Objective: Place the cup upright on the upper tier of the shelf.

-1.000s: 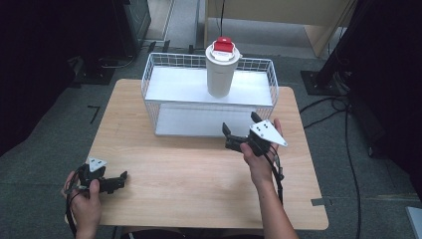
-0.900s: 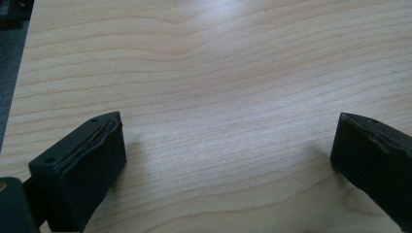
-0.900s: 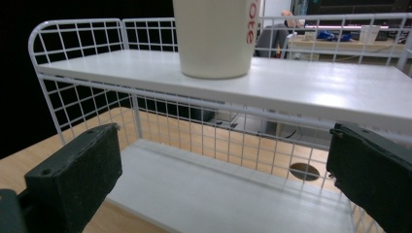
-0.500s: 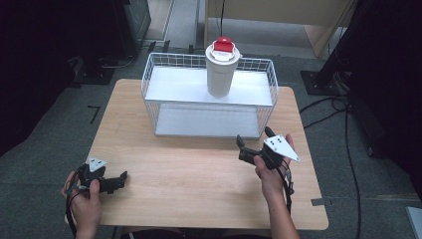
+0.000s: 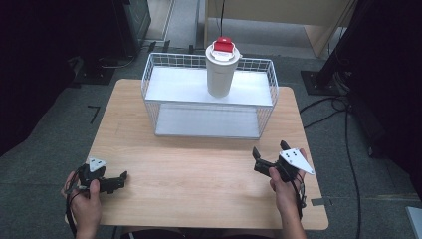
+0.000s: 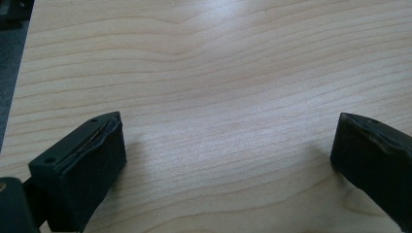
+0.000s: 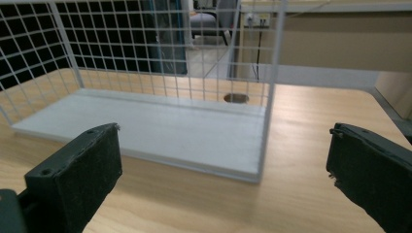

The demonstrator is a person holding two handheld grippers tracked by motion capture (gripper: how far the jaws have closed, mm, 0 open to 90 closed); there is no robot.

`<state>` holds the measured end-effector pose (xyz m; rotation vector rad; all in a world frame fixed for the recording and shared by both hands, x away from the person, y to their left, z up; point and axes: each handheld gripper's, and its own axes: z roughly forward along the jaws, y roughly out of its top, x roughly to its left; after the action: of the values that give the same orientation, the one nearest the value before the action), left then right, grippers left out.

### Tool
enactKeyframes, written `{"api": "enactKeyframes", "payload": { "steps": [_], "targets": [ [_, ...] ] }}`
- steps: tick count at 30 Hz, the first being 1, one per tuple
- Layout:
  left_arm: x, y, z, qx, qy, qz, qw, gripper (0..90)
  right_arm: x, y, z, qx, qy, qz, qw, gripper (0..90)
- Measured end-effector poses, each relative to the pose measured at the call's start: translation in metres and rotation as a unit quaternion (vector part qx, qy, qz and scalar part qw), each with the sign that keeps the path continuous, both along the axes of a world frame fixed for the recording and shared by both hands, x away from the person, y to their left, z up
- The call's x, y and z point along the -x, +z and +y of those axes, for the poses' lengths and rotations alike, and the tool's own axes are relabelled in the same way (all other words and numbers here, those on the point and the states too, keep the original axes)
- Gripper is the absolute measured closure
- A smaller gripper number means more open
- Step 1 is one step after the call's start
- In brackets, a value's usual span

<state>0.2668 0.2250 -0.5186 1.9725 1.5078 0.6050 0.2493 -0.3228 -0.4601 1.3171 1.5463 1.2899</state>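
Fingers (image 7: 73, 170) of the right gripper (image 5: 271, 158) stand wide apart with nothing between them, low over the tabletop (image 5: 199, 174) near its right front edge and aimed toward the rack (image 5: 209, 97). Fingers (image 6: 80, 165) of the left gripper (image 5: 115, 182) are likewise spread and bare, close above the wood near the left front corner, pointing right along the front edge.

A white wire rack sits at the far middle of the tabletop, its open side facing the person. It holds two white shelves: the lower one (image 7: 160, 131) is bare in the right gripper view, and the upper one carries a white cup (image 5: 220, 72) standing upright, its long axis vertical. A red block (image 5: 223, 46) lies on the cup's lid.

The cup stands right of the upper shelf's centre, well apart from both grippers, farther back and higher than the right gripper and to its left. In the right gripper view the rack's near right corner post (image 7: 268, 97) rises between the fingers.
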Motion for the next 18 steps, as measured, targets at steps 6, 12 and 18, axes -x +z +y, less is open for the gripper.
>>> {"api": "enactKeyframes", "payload": {
  "steps": [6,12,18],
  "targets": [
    [0.000,0.000,0.000,0.000,0.000,0.000,1.0000,0.0,0.016,-0.016,-0.024,0.006,-0.016,0.022,0.9996,0.0],
    [0.000,0.000,0.000,0.000,0.000,0.000,1.0000,0.0,0.029,-0.031,-0.048,0.015,-0.041,0.048,0.9979,0.0],
    [0.000,0.000,0.000,0.000,0.000,0.000,1.0000,0.0,0.043,-0.042,-0.071,0.017,-0.066,0.067,0.9954,0.0]
  ]
}}
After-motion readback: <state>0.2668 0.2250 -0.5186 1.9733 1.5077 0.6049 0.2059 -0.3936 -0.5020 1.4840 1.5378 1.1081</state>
